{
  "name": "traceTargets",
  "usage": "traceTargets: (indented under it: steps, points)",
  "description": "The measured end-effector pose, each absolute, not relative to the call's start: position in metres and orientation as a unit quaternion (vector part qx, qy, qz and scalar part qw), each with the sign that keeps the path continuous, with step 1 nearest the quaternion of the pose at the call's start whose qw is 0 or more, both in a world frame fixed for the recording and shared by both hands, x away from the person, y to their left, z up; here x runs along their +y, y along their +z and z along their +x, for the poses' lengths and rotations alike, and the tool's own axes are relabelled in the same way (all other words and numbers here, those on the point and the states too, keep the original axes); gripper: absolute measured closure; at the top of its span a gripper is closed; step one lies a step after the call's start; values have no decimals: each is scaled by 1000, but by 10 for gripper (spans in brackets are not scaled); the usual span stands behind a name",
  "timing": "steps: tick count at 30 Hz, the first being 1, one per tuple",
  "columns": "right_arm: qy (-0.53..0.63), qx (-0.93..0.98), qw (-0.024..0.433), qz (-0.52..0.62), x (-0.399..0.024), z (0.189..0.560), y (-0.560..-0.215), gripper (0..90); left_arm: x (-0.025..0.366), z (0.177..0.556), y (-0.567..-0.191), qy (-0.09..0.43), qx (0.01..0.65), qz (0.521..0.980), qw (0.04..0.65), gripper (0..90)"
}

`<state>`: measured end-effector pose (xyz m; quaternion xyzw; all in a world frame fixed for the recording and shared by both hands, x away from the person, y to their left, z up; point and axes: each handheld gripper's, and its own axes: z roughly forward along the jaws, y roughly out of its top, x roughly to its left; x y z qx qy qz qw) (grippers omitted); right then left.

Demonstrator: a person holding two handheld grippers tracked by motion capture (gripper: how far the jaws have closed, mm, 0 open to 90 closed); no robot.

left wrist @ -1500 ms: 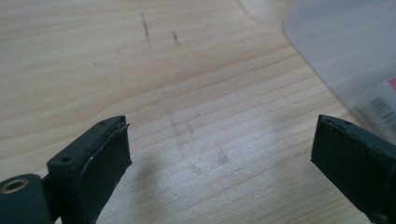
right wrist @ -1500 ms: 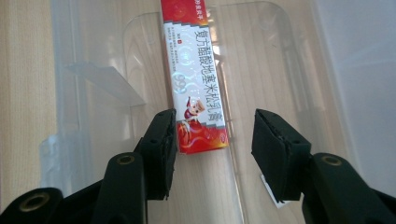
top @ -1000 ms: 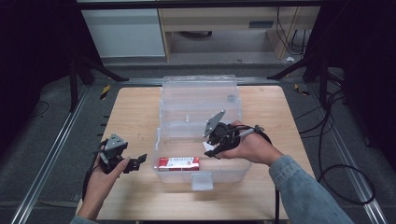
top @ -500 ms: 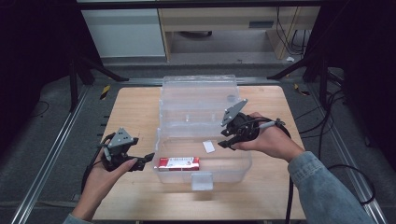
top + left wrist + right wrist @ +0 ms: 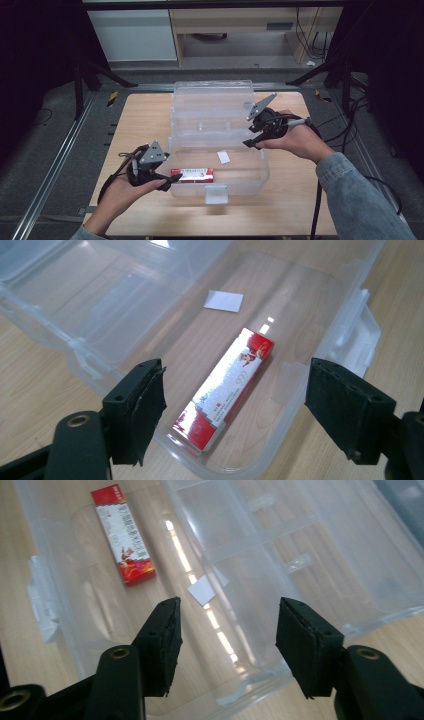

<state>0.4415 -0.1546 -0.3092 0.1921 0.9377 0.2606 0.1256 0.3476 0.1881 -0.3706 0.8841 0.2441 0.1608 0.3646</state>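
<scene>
My right gripper [image 5: 253,143] has lifted clear of the box [image 5: 257,176], jaws wide, empty. Left gripper [image 5: 170,180] wide too, empty, at box's left edge. Pack [image 5: 192,174] inside; placing looks done.

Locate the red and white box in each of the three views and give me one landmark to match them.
High view: the red and white box lies in the clear case's near half, by the front wall, low centre-left.
Left gripper view: centre, running diagonally between the tongs.
Right gripper view: upper left, on the case floor.
Shared landmark: the small white paper lying farther in on the same floor.
</scene>
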Motion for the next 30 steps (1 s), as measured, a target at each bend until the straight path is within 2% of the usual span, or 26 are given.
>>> traceTargets:
  steps: [4,13,22,30]
  points:
    - [256,936,136,198,-157,447,-303,411,182,347,-376,155,234,892,356,245]
    - [240,936,161,203,-159,461,-297,424,177,342,-383,149,213,903,342,287]
    - [219,937,188,197,-156,481,-298,531,180,339,-392,139,207,907,340,355]
    - [202,944,193,176,-150,486,-301,569,180,339,-393,130,191,917,324,405]
